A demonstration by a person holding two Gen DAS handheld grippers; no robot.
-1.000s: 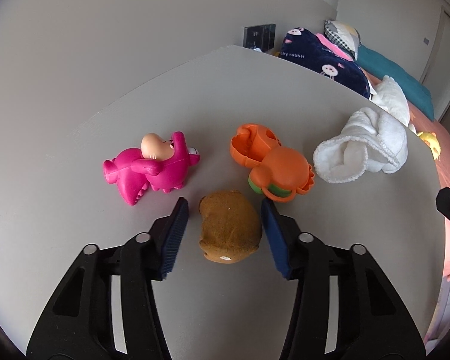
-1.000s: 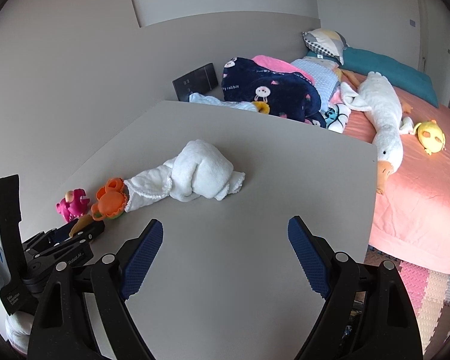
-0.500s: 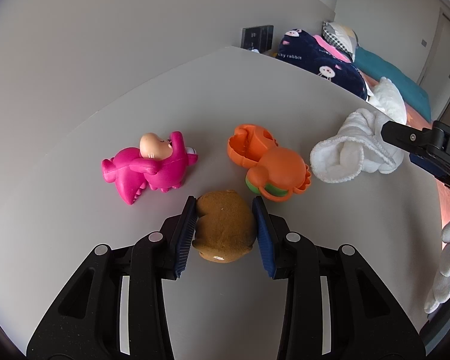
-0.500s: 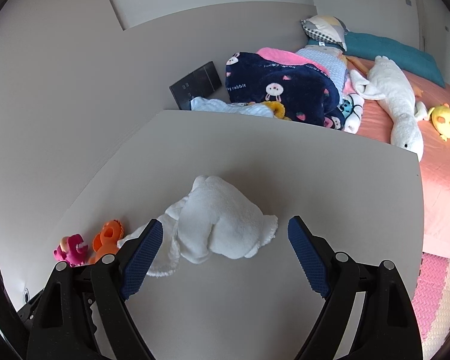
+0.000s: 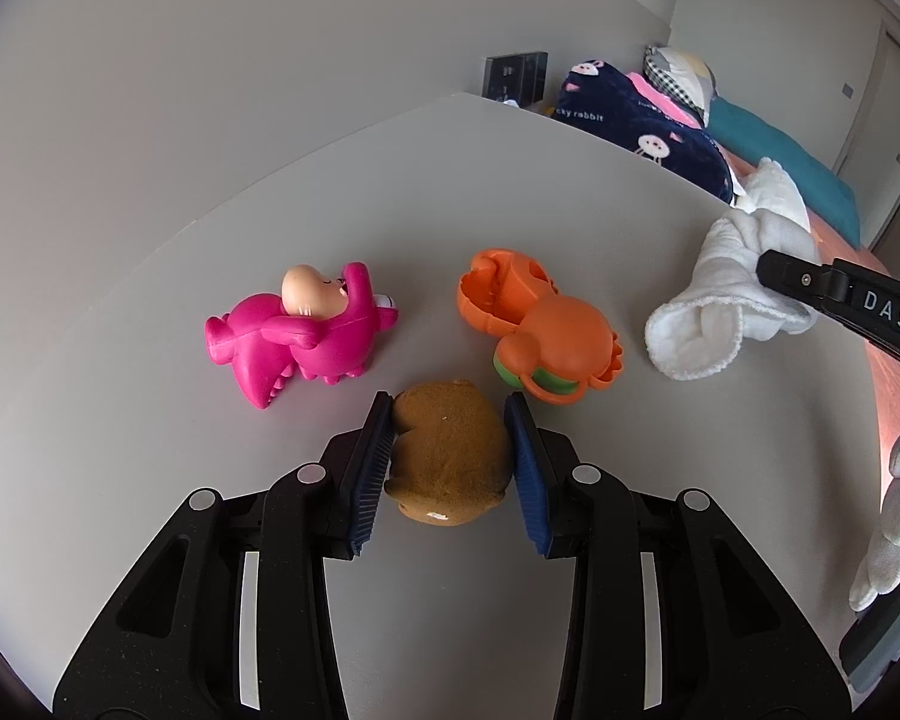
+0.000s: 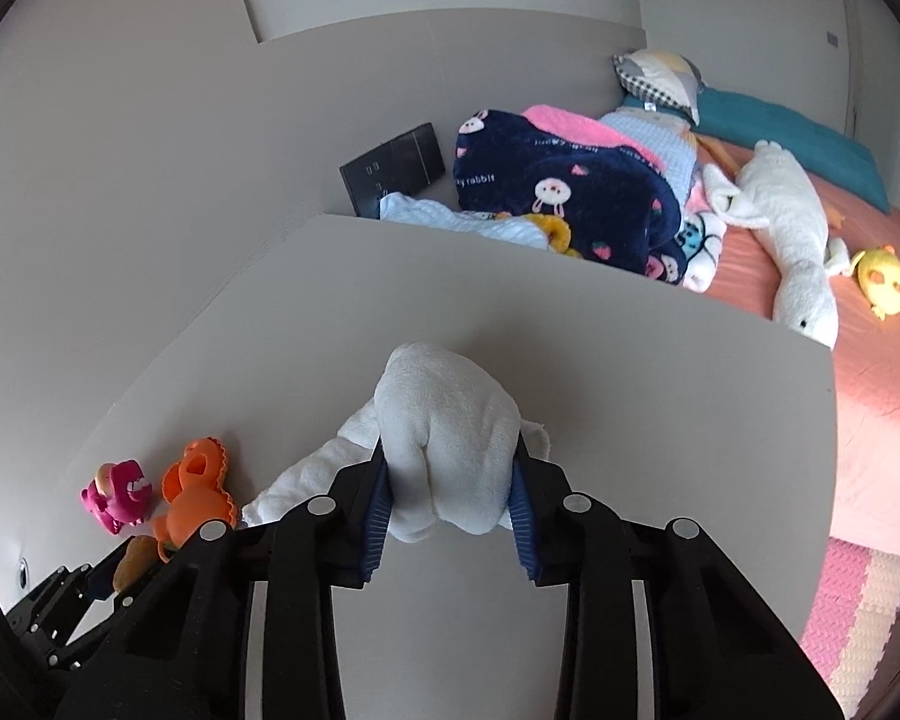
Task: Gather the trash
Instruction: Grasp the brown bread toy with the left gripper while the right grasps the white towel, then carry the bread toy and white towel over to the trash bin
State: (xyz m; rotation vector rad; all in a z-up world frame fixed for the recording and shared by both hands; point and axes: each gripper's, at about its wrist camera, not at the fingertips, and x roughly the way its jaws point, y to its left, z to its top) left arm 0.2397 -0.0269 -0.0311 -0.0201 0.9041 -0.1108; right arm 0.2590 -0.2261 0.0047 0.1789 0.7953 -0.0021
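On the grey table (image 5: 720, 480) lies a brown plush lump (image 5: 450, 462), and my left gripper (image 5: 448, 405) is shut on it, a blue pad pressed to each side. Just beyond it lie a pink dinosaur toy (image 5: 306, 330) and an orange toy (image 5: 540, 330). Further right, a rolled white towel (image 6: 444, 420) sits between the pads of my right gripper (image 6: 450, 450), whose jaws are closing and squeeze its thick end. In the left wrist view the towel (image 5: 708, 312) shows with a right finger (image 5: 840, 294) across it.
The table's far edge meets a bed (image 6: 882, 396) with a navy blanket (image 6: 558, 192), a white goose plush (image 6: 792, 240) and a yellow toy (image 6: 882, 282). A black panel (image 6: 396, 168) hangs on the wall. A grey wall runs along the table's left side.
My right gripper came forward over the towel and its jaws closed onto it. My left gripper's pads closed in on the brown plush lump and have held it since.
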